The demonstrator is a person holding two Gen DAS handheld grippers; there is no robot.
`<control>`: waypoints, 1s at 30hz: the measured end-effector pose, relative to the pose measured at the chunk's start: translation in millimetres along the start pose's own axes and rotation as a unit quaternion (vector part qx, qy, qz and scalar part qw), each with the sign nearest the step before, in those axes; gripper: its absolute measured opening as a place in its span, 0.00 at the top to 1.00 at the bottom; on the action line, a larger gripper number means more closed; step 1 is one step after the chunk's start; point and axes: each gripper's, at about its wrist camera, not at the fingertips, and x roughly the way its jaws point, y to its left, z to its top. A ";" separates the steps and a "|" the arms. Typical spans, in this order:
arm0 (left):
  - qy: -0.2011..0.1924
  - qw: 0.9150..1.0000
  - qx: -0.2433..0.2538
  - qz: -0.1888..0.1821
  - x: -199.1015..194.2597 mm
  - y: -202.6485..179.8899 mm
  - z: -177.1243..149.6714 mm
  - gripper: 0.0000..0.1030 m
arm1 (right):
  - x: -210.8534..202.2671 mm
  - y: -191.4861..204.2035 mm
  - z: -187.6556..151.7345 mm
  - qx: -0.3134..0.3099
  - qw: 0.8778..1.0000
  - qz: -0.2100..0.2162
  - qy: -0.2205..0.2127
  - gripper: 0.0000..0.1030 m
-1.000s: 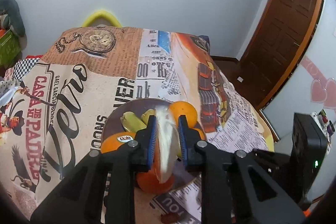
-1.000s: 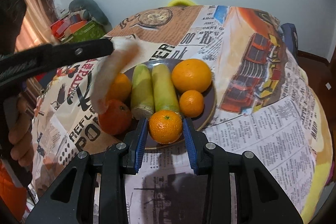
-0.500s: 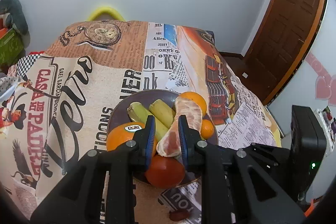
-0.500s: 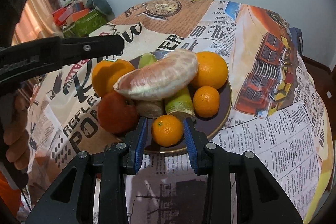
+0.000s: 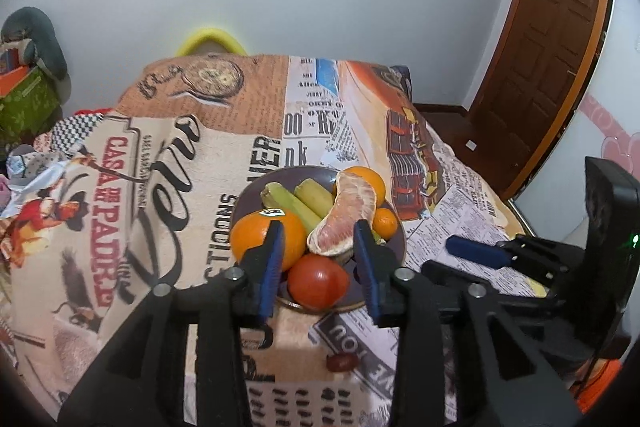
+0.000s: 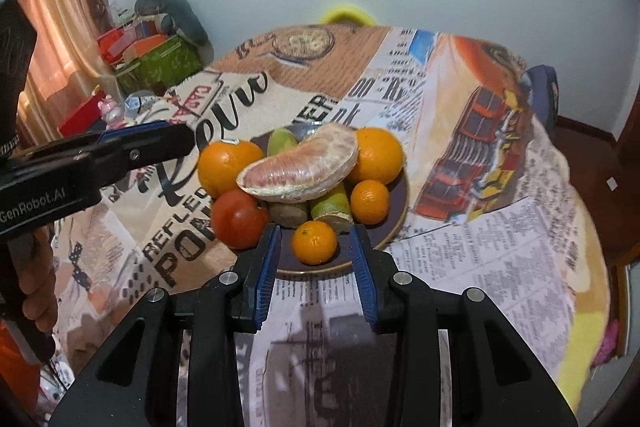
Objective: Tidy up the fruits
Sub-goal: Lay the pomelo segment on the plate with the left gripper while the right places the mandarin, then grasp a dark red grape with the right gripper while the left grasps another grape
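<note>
A dark round plate [image 5: 394, 251] [image 6: 396, 211] holds two large oranges [image 5: 266, 237] [image 6: 378, 155], a red tomato [image 5: 318, 281] [image 6: 239, 218], small mandarins [image 6: 314, 241], two green-yellow sugarcane pieces [image 5: 308, 201] and a peeled pomelo segment [image 5: 346, 219] [image 6: 302, 167] lying on top of the pile. My left gripper [image 5: 318, 255] is open and empty just in front of the plate. My right gripper [image 6: 314, 255] is open and empty, its fingers either side of the front mandarin without touching it.
The table wears a printed newspaper-pattern cloth [image 5: 168, 155]. A small dark fruit [image 5: 342, 361] lies on the cloth near the front edge. Boxes and clutter [image 6: 152, 63] stand off the table at the left. A brown door [image 5: 556, 39] is at the right.
My left gripper carried the pomelo segment over the plate, opened and let it go; it now rests on the fruit pile. My right gripper stayed open near the front mandarin.
</note>
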 end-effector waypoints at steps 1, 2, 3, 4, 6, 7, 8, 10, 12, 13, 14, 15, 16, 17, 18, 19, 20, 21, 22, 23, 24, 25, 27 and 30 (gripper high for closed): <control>-0.003 1.000 0.001 0.002 -5.8 -0.6 -1.0 0.61 | -6.1 1.4 -0.4 -0.001 1.000 -0.003 -0.004 0.66; -0.007 1.000 0.003 0.004 -13.7 -1.3 -2.6 0.58 | -13.4 2.8 -1.0 -0.003 1.000 -0.007 -0.008 0.65; -0.010 1.000 0.004 0.007 -19.4 -2.1 -3.9 0.57 | -20.8 4.6 -2.2 -0.005 1.000 -0.011 -0.013 0.63; -0.013 1.000 0.007 0.010 -28.0 -3.4 -6.4 0.54 | -25.1 5.5 -2.6 -0.006 1.000 -0.014 -0.017 0.63; -0.019 1.000 0.010 0.014 -39.6 -5.4 -10.2 0.52 | -40.6 9.3 -5.6 -0.008 0.999 -0.022 -0.026 0.61; -0.022 1.000 0.012 0.017 -46.5 -6.3 -12.9 0.51 | -46.5 11.0 -7.0 -0.009 0.999 -0.024 -0.030 0.61; -0.024 0.999 0.013 0.018 -52.5 -6.8 -15.6 0.50 | -51.0 12.1 -7.8 -0.009 0.999 -0.027 -0.032 0.61; -0.027 0.999 0.011 0.018 -63.7 -7.2 -21.1 0.47 | -62.0 15.2 -10.9 -0.008 0.999 -0.032 -0.038 0.60; -0.030 0.999 0.010 0.019 -73.6 -7.3 -26.9 0.45 | -72.0 18.1 -14.3 -0.007 0.998 -0.036 -0.044 0.58; -0.032 0.999 0.011 0.022 -79.1 -7.5 -30.3 0.44 | -75.7 19.4 -16.2 -0.007 0.998 -0.038 -0.045 0.57; -0.033 0.999 0.013 0.024 -83.0 -7.5 -33.0 0.42 | -80.0 21.2 -18.9 -0.007 0.998 -0.042 -0.047 0.55; -0.033 0.999 0.013 0.028 -87.7 -7.3 -36.8 0.41 | -82.8 21.8 -21.2 -0.007 0.998 -0.044 -0.048 0.54; -0.033 0.999 0.013 0.029 -90.1 -7.0 -39.3 0.38 | -85.4 23.0 -23.9 -0.006 0.998 -0.046 -0.048 0.54; -0.032 0.999 0.013 0.030 -92.1 -6.9 -42.0 0.37 | -87.4 23.8 -27.2 -0.006 0.998 -0.047 -0.046 0.54; -0.029 0.999 0.014 0.031 -94.3 -6.5 -45.8 0.37 | -88.6 23.8 -29.9 -0.004 0.998 -0.048 -0.045 0.54; -0.027 0.999 0.015 0.032 -96.4 -6.5 -49.2 0.37 | -89.1 23.9 -33.5 -0.003 0.998 -0.048 -0.042 0.54; -0.025 0.999 0.014 0.032 -97.7 -5.8 -52.5 0.36 | -89.1 23.5 -35.7 -0.002 0.998 -0.050 -0.039 0.54; -0.022 0.999 0.013 0.032 -98.6 -5.2 -55.6 0.35 | -87.9 22.9 -39.3 -0.001 0.998 -0.051 -0.034 0.54; -0.019 0.999 0.011 0.031 -99.3 -4.5 -59.8 0.33 | -87.9 23.9 -43.1 -0.001 0.998 -0.051 -0.030 0.54; -0.017 0.999 0.009 0.031 -99.4 -3.8 -63.5 0.31 | -85.8 23.1 -46.0 -0.001 0.998 -0.050 -0.024 0.54; -0.013 0.999 0.007 0.031 -100.2 -3.3 -67.7 0.30 | -82.2 21.6 -49.7 0.001 0.999 -0.049 -0.014 0.54; -0.007 0.999 0.005 0.031 -98.6 -2.5 -72.5 0.30 | -79.2 20.5 -53.8 0.003 0.999 -0.052 -0.005 0.54; 0.005 0.999 0.005 0.032 -94.1 -2.4 -80.5 0.30 | -70.9 16.6 -61.4 0.007 0.998 -0.056 0.012 0.54; 0.021 0.999 0.006 0.031 -86.9 -2.4 -91.2 0.30 | -62.0 12.6 -75.0 0.019 0.998 -0.051 0.034 0.54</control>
